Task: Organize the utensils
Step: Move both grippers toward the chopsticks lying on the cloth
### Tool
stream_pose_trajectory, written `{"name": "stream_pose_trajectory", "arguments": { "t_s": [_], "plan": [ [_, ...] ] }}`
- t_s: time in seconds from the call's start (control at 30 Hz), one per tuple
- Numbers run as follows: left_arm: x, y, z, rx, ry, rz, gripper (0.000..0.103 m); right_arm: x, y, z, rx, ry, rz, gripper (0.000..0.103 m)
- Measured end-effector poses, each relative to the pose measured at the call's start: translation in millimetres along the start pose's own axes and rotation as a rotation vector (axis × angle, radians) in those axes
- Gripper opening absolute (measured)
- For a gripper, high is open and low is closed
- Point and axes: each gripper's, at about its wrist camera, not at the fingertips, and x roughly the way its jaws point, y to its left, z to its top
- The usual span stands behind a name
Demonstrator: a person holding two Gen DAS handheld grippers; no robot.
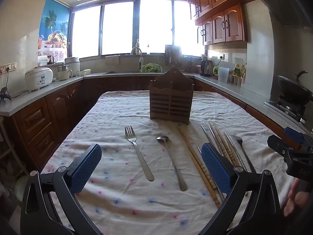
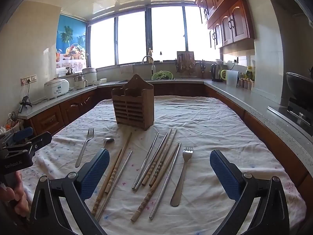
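Holding both pairs of tongs spread wide and empty above the near edge of the desk, I have nothing between the blue pads of either one. My left tongs hover over a fork and a spoon, which lie side by side, apart from each other, in front of the wooden utensil holder. My right tongs hover over the rest of the cutlery, which also lies in front of that holder and further to its right: bamboo chopsticks and metal chopsticks fanned out loosely, some touching or crossing, with a second fork at the right end of the row. One more bamboo pair and a single metal chopstick lie nearer my left pad. The holder stands upright on the flowered cloth, well behind all the utensils, and I see nothing sticking out of its top. From the right view, my left hand shows at the edge, gripping its handle.
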Motion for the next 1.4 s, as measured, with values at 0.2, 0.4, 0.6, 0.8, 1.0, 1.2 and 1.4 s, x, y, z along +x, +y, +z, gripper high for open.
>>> {"name": "stream_pose_trajectory", "arguments": {
  "t_s": [0.2,0.4,0.6,0.8,1.0,1.2,1.4],
  "plan": [
    [-0.8,-0.1,0.2,-0.002,-0.002,-0.006,0.103,-0.4,2.6,1.5,-0.004,-0.002,0.004,0.103],
    [1.0,-0.3,-2.4,-0.003,-0.002,-0.005,0.103,-0.1,2.5,2.6,-0.005,-0.005,0.007,0.103],
    [0.5,-1.0,2.1,-0.002,0.002,-0.008,0.103,-0.6,3.2,3.0,-0.005,-0.006,0.008,0.103],
    [1.1,-0.6,1.9,-0.009,0.002,-0.01,0.103,-0.9,3.5,3.4,-0.005,-0.007,0.011,0.103],
    [3.2,1.2,1.1,-0.008,0.003,-0.01,0.103,-0.8,3.5,3.4,-0.003,-0.008,0.011,0.103],
    [9.0,3.0,0.8,-0.012,0.027,-0.014,0.103,1.3,0.5,3.9,0.003,0.0,0.015,0.103],
    [20.2,4.6,2.8,-0.043,0.064,-0.04,0.103,6.9,-5.7,7.6,0.021,0.016,0.017,0.103]
  ]
}}
